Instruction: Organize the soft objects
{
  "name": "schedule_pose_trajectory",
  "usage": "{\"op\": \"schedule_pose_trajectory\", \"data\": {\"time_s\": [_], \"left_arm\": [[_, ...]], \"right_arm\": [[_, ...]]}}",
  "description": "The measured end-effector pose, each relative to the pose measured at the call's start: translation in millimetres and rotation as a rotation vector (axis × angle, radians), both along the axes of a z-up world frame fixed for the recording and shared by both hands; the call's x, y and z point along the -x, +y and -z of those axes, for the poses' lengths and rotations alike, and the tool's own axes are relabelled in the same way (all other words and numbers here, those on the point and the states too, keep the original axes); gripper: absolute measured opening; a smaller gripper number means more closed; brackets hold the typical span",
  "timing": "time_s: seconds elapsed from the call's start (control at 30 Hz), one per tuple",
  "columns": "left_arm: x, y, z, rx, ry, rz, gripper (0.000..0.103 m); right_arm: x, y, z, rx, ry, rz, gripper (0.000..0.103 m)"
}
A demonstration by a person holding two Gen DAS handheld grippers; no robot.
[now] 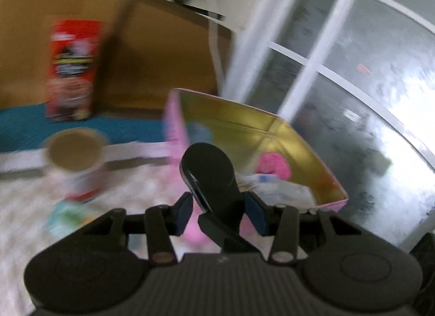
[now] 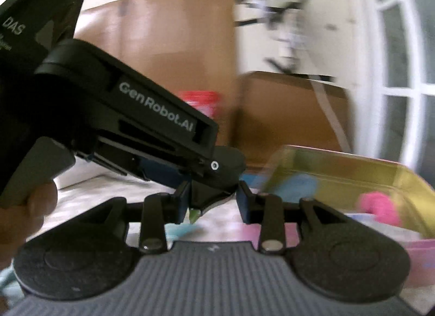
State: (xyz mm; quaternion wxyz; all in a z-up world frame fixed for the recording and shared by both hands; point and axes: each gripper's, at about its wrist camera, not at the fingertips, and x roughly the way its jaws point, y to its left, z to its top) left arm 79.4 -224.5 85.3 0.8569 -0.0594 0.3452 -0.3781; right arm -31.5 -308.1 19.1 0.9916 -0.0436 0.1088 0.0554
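Heavy motion blur both views; daylight glare off frosted window (image 1: 375, 104) at 3 o'clock; fisheye bending edges.

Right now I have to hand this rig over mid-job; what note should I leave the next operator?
Left gripper: closed on a black flat item, raised near the box.
Right gripper: fingers flank what seems to be the same item; grip unclear.
Done: a pink piece and a blue piece lie in the box.
Left: place the black item; a greenish piece lies outside, by the cup.
Both views are blurred.
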Motion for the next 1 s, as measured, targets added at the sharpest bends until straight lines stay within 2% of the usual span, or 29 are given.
{"op": "schedule_pose_trajectory", "data": {"time_s": [0.17, 0.2, 0.23, 0.33, 0.4, 0.47, 0.53, 0.6, 0.67, 0.77, 0.8, 1.0], "left_arm": [[-16, -58, 11, -0.030, 0.017, 0.074, 0.043], [-19, -64, 14, -0.035, 0.024, 0.075, 0.044], [-22, -67, 16, -0.037, 0.027, 0.069, 0.046], [-22, -54, 13, -0.007, 0.030, 0.044, 0.045], [-16, -34, 8, -0.005, -0.020, 0.013, 0.044], [-13, -6, 4, 0.016, -0.032, -0.023, 0.044], [-15, 23, 5, 0.034, -0.020, -0.071, 0.045], [-16, 53, 10, 0.005, -0.012, -0.144, 0.045], [-20, 77, 19, -0.029, 0.010, -0.210, 0.045], [-32, 105, 35, -0.034, 0.087, -0.284, 0.045], [-38, 109, 40, -0.034, 0.116, -0.302, 0.045], [-56, 125, 64, -0.059, 0.186, -0.328, 0.048]], "right_arm": [[-21, -48, 5, -0.039, 0.015, 0.132, 0.040], [-26, -51, 7, -0.033, 0.018, 0.162, 0.043], [-31, -56, 10, -0.022, 0.014, 0.209, 0.053], [-29, -66, 14, -0.062, 0.001, 0.270, 0.058], [-23, -66, 16, -0.078, -0.017, 0.290, 0.058], [-17, -60, 17, -0.067, -0.033, 0.295, 0.058], [-14, -55, 13, -0.083, -0.063, 0.266, 0.058], [-10, -43, 8, -0.089, -0.090, 0.208, 0.058], [-8, -25, 5, -0.094, -0.077, 0.083, 0.058], [-24, 7, 9, -0.068, 0.035, -0.125, 0.057], [-31, 16, 12, -0.053, 0.064, -0.156, 0.057], [-88, 45, 36, 0.073, 0.239, -0.213, 0.058]]}}
